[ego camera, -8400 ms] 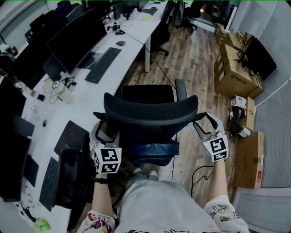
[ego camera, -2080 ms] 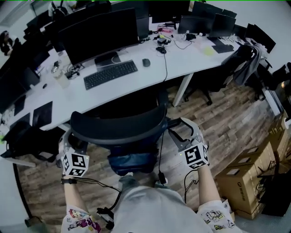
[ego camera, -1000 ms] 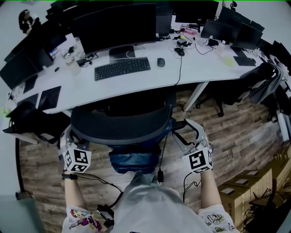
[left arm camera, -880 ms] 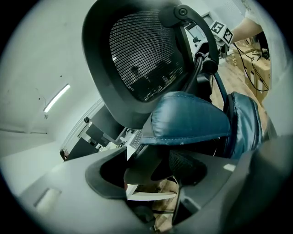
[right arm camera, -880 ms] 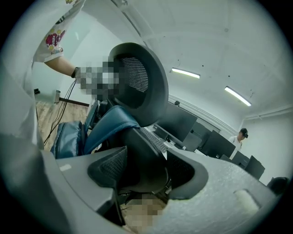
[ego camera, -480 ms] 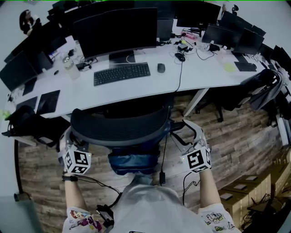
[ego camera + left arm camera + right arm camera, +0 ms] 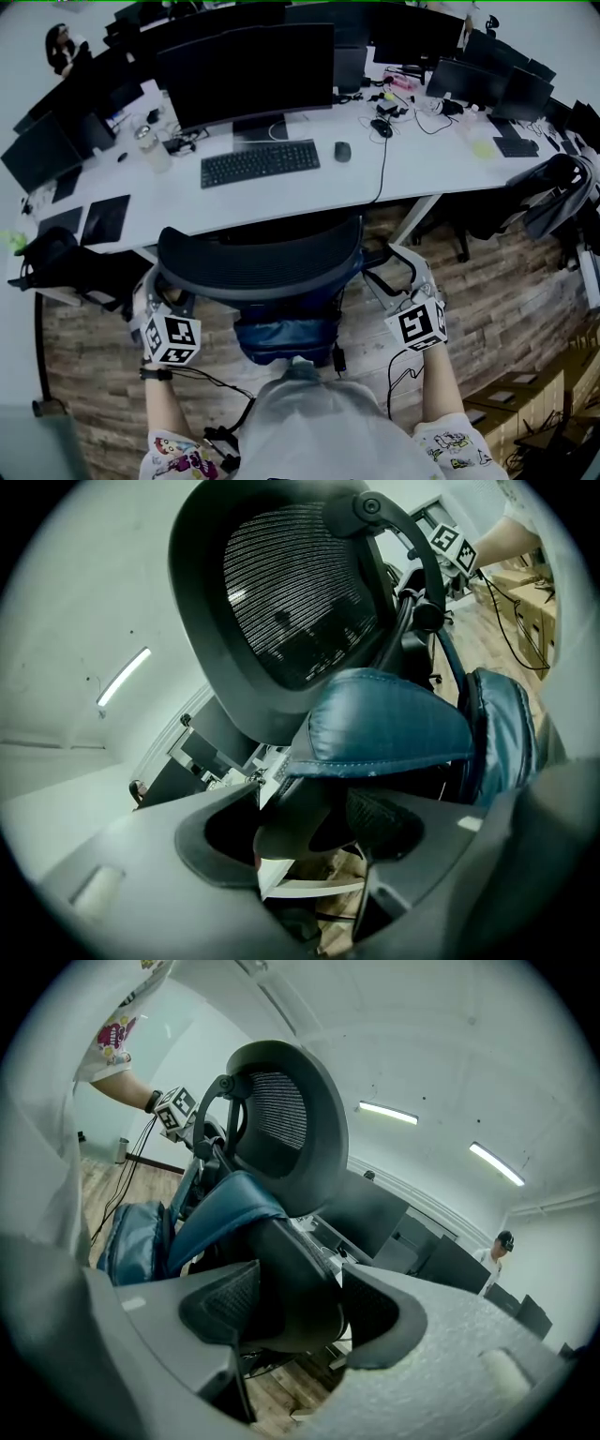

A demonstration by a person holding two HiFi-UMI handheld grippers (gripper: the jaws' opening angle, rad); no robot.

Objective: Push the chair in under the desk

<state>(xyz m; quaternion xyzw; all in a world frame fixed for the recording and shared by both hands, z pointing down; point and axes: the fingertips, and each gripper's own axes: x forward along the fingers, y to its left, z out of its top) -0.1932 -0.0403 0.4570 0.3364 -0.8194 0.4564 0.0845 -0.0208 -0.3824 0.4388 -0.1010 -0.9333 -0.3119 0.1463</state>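
The black mesh-backed chair (image 7: pixel 258 264) stands in front of me, facing the white curved desk (image 7: pixel 375 178), its back top close to the desk's edge. A blue padded cushion (image 7: pixel 286 336) hangs behind the seat. My left gripper (image 7: pixel 161 298) is shut on the chair's left armrest (image 7: pixel 305 825), which fills the gap between the pads. On the other side, my right gripper (image 7: pixel 398 272) is shut on the right armrest (image 7: pixel 286 1297). Both sets of fingertips are partly hidden by the chair back in the head view.
A keyboard (image 7: pixel 260 162), mouse (image 7: pixel 343 150) and large monitor (image 7: pixel 246 73) sit on the desk above the chair. A desk leg (image 7: pixel 412 220) stands to the right. A dark bag (image 7: pixel 56 262) lies left, another chair with clothing (image 7: pixel 553 192) right, cables (image 7: pixel 220 386) on the floor.
The chair, earlier turned sideways away from the desk, now faces it and has rolled closer to the desk edge over the last second. Both grippers kept their hold on the armrests.
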